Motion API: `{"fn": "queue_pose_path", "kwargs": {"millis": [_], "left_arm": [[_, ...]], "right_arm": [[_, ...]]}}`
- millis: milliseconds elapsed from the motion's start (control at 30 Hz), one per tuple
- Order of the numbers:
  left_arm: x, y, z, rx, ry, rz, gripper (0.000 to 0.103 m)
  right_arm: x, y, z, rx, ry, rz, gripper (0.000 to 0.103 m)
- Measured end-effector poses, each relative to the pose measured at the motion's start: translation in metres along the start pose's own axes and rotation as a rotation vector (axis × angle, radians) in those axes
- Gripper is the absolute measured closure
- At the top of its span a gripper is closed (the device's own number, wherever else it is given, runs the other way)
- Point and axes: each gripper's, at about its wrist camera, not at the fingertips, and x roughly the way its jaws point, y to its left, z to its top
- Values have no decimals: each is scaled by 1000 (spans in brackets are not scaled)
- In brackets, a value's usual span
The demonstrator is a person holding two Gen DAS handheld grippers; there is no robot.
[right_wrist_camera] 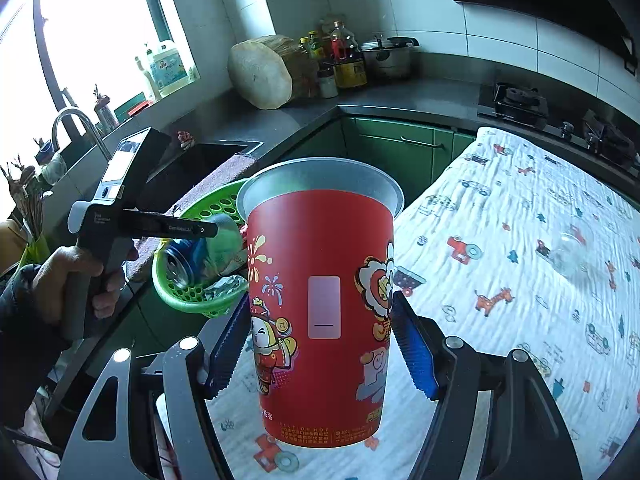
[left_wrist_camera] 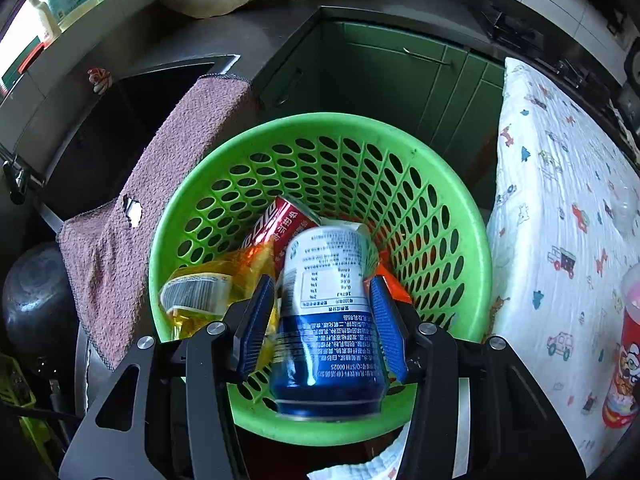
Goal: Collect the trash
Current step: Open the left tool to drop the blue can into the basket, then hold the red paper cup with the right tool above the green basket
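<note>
A blue and white can (left_wrist_camera: 326, 320) sits between the fingers of my left gripper (left_wrist_camera: 322, 292), over the green perforated basket (left_wrist_camera: 432, 216); the pads stand at its sides, slightly apart, and the can looks motion-blurred. The basket holds a red can (left_wrist_camera: 280, 220) and a yellow wrapper (left_wrist_camera: 208, 288). My right gripper (right_wrist_camera: 320, 312) is shut on a red cartoon-printed paper cup (right_wrist_camera: 320, 300), held upright above the printed cloth (right_wrist_camera: 520, 280). The basket (right_wrist_camera: 192, 300), the can (right_wrist_camera: 188, 256) and the left gripper also show in the right wrist view.
A brown towel (left_wrist_camera: 160, 184) hangs over the sink edge left of the basket. Green cabinets (left_wrist_camera: 380, 72) stand behind. A clear plastic cup (right_wrist_camera: 572, 256) lies on the cloth. A stove (right_wrist_camera: 520, 104), bottles (right_wrist_camera: 344, 56) and a wooden block (right_wrist_camera: 260, 72) line the counter.
</note>
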Motion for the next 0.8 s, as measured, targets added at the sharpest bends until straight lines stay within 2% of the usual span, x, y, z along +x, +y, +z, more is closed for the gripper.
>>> {"fn": "queue_pose_path", "kwargs": {"millis": [67,133,167,333,567,800], "left_arm": [[3,4,-1,-1,1,-7,51],[3,9,-1,-8,0,-16,42],[2,11,-1,-13,-5,-16,41],[-12,33,-1,-51,-33,-37,40],[-40,62,-3,-93,-92,-34,37],[-52,82,-6,-123,-114,-26,37]], "right_arm": [[10,7,6,-7,8,12,36],[21,14,11,-17,15,20,36],[26,18,13,-22,19,25,36],[47,31,26,-40,31,48,36],[81,55,45,-76,42,84,36],[109,81,54,-102,62,117,36]]}}
